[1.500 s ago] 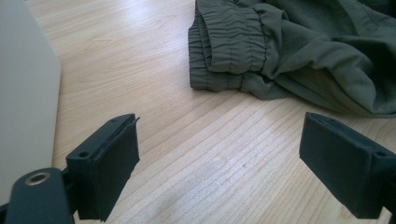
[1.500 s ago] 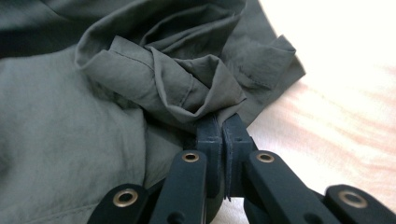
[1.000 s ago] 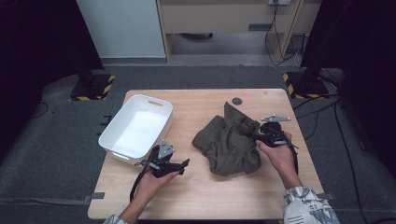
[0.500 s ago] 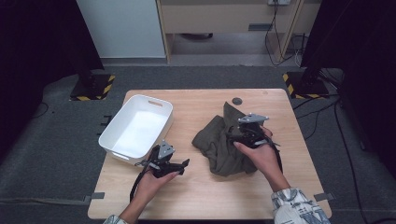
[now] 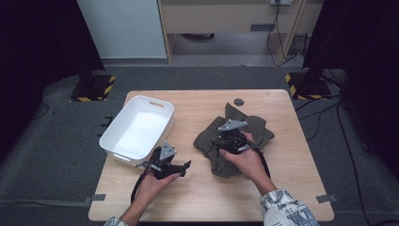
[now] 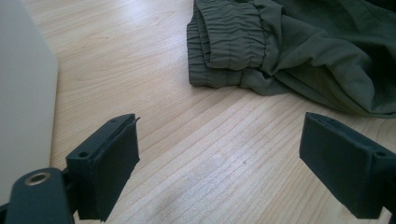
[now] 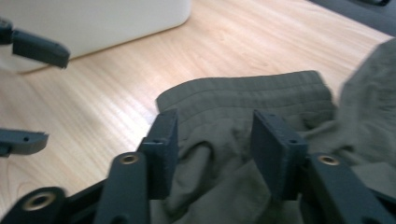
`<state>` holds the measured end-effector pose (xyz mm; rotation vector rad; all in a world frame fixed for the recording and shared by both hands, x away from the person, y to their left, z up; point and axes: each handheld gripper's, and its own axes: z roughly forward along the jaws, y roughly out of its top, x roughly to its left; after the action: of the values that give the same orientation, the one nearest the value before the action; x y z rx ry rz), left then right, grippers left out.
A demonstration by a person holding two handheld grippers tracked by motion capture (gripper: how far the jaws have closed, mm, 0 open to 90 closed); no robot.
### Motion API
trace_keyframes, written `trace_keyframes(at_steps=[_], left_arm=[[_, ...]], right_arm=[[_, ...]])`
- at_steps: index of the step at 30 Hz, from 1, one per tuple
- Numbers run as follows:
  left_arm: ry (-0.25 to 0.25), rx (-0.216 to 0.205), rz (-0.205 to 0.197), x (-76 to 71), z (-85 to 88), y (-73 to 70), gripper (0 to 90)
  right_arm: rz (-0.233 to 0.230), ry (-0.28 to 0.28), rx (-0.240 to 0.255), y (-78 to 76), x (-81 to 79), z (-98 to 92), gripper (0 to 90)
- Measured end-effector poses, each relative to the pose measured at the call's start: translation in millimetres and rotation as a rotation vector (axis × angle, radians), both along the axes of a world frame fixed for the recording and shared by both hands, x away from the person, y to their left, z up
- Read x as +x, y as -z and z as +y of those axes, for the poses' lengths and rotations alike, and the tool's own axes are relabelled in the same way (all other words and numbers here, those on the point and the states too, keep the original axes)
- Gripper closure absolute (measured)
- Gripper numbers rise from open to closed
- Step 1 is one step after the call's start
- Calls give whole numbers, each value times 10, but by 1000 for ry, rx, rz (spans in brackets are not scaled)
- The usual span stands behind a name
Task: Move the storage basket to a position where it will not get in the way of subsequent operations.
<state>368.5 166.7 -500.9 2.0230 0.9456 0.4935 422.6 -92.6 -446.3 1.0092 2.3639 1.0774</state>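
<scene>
Wooden table (image 5: 282,188) sits on a grey floor, with a white tub (image 5: 136,129) on its left side. Green shorts (image 5: 244,129) lie crumpled near the middle. The right gripper (image 7: 212,154) is down on the cloth; its jaws have just been closing, with a fold between them but not pinched yet. The left gripper (image 6: 219,168) waits spread wide over bare wood. Next, I think, the right one must squeeze the fold tight before lifting.

High view: fixed overhead, facing forward and down on the whole desk (image 5: 282,188). Each gripper view looks low and close along the desk; both share the olive garment (image 6: 299,51) and white bin (image 7: 93,23).
</scene>
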Motion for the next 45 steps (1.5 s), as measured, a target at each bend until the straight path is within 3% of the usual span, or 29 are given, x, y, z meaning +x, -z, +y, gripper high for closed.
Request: trace_keyframes(at_steps=[6,10,19,25,31,35,39,45], left_arm=[[4,3,-1,-2,-7,4,114],[5,5,0,-1,-10,7,114],[9,11,2,-3,-21,12,114],[10,11,5,0,-23,18,113],[13,13,7,1,-27,22,113],[13,14,7,2,-29,24,113],[13,15,7,3,-30,25,113],[14,16,5,9,-33,30,114]], right_arm=[[20,-40,-34,122,-21,112,656],[26,-52,-48,186,-35,144,662],[50,-51,-80,289,-64,229,319],[59,-55,-148,441,-65,278,285],[83,-47,-206,527,-37,291,401],[97,-32,-227,553,-13,285,572],[115,-26,-216,547,15,269,733],[125,-3,-149,470,30,294,798]])
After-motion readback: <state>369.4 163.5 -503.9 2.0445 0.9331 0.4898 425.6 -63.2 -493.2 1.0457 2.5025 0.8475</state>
